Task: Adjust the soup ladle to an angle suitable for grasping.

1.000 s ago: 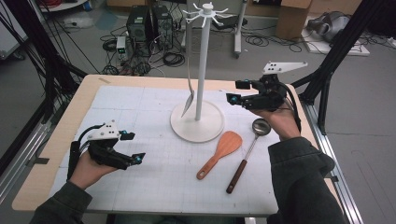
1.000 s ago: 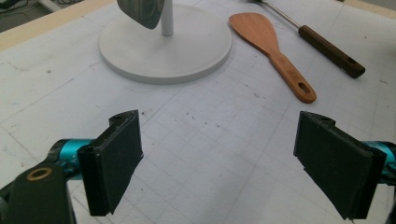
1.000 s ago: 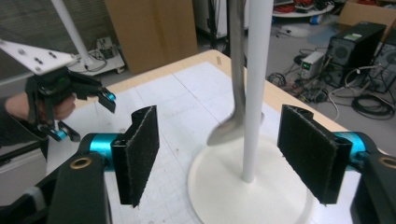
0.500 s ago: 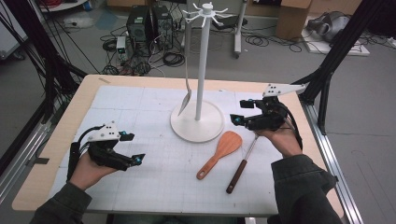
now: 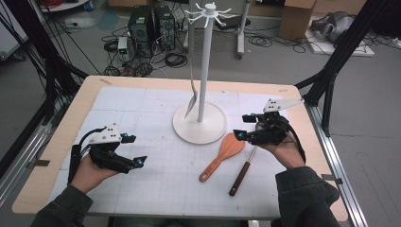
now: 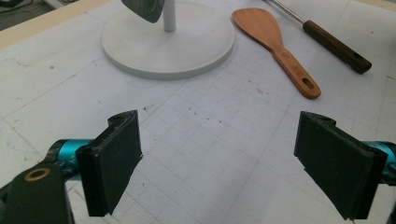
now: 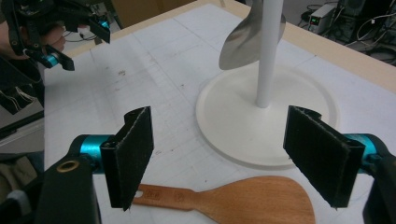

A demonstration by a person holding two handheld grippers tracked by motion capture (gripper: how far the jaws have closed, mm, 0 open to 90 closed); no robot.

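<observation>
We worked at a desk (image 5: 56, 142) where a white stand (image 5: 199, 124) already carried one metal spatula (image 5: 191, 101) on a hook. That much looked done. The wooden spatula (image 7: 243, 201) and a dark-handled utensil (image 5: 242, 171) lay flat, yet to be hung, we judged. Our right gripper (image 7: 229, 156) had its jaws wide apart and empty, the wooden spatula just below and between them. Our left gripper (image 6: 233, 170) was also wide open, holding nothing, the stand well beyond its jaws.

A white utensil stand (image 5: 203, 94) rises at upper centre, a metal spatula (image 5: 191, 101) hanging; dark-handled utensil (image 5: 242, 171) lower right.
</observation>
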